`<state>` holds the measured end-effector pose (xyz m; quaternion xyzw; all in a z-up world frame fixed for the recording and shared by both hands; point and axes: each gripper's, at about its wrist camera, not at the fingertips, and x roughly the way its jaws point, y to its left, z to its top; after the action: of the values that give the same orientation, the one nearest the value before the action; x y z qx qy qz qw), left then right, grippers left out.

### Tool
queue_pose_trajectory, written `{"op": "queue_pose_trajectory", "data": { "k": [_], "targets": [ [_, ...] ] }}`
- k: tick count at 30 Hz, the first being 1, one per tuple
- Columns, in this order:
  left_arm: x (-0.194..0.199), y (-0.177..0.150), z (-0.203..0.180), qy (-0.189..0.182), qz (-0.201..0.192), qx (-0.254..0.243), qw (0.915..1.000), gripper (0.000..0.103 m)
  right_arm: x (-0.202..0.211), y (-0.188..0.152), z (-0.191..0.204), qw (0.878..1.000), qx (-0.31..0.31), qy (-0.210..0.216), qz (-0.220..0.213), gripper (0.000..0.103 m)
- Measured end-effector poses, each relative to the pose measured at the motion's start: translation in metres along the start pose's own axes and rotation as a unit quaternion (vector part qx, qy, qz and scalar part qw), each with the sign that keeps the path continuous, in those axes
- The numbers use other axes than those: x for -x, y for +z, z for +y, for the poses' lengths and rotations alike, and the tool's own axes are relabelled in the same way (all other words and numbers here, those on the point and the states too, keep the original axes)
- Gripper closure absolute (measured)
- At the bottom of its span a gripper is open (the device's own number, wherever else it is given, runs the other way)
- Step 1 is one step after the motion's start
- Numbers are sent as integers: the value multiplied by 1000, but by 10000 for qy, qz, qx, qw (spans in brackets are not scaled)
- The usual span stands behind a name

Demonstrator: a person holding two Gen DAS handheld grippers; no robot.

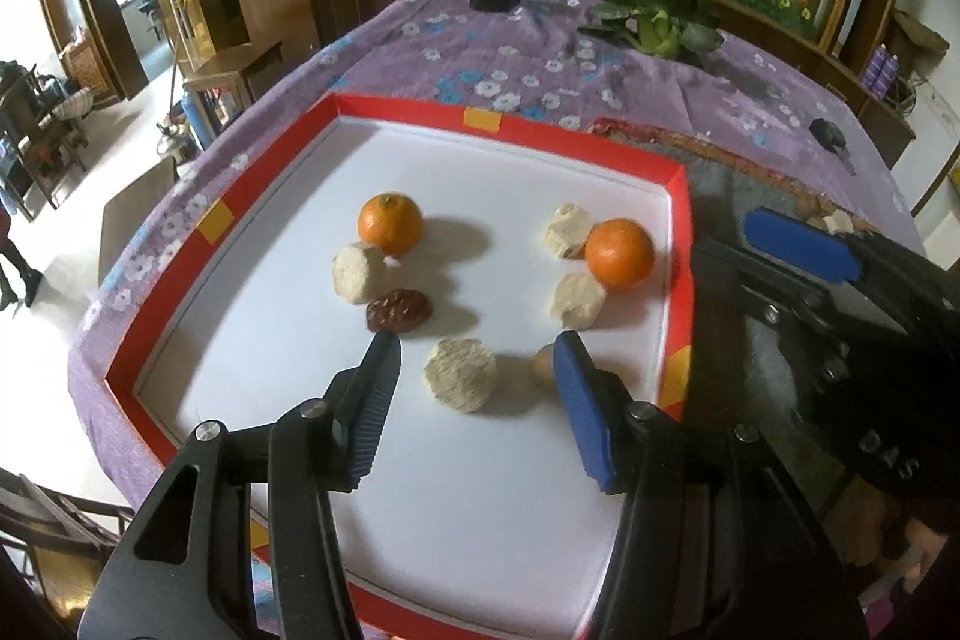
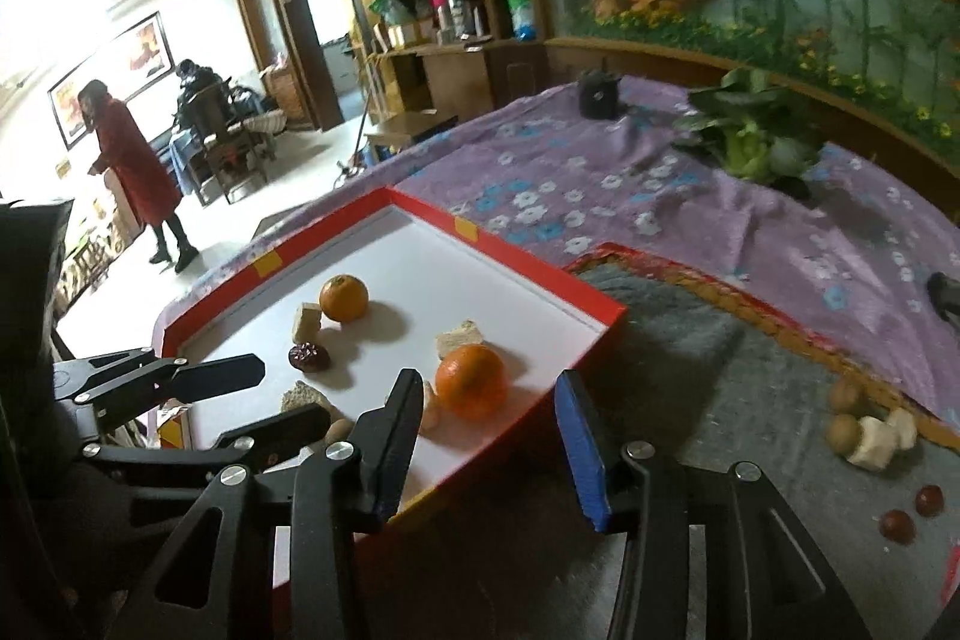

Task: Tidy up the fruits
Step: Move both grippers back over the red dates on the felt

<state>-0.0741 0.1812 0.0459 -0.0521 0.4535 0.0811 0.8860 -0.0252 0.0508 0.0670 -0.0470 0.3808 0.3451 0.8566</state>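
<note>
Red tray [image 1: 150, 307]: card-like rim, slightly glossy, with a smooth matt white floor. Oranges [image 1: 619, 253]: shiny, finely dimpled peel. Pale chunks [image 1: 461, 373]: rough, crumbly, matt. Dried date [image 1: 399, 309]: dark, wrinkled, slight sheen. Left claw [image 1: 477, 355]: matt black plastic-looking arms, ribbed blue pads, bright metal pivot pins; right claw [image 2: 489, 391] looks the same. Worktop cloth [image 1: 480, 58]: soft purple floral fabric, creased. Grey mat [image 2: 708, 358]: fuzzy, felt-like.

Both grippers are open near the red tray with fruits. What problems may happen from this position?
1. The left gripper straddles a pale chunk; its fingers sit near the dark date and a small brown fruit, which could get knocked.
2. The orange lies near the red tray edge; the right gripper might bump it.
</note>
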Motion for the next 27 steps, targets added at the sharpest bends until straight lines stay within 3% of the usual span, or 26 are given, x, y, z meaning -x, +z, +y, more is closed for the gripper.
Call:
{"op": "queue_pose_trajectory", "data": {
  "k": [13, 27],
  "targets": [
    [9, 10, -59, -445, -138, -186, 9987, 50, 60, -26, -33, 9966, -250, -705, -358, 53],
    [-2, 24, -142, -965, -1, -678, 9930, 50, 116, -70, -115, 9838, -827, -1552, -358, 52]
  ]
}}
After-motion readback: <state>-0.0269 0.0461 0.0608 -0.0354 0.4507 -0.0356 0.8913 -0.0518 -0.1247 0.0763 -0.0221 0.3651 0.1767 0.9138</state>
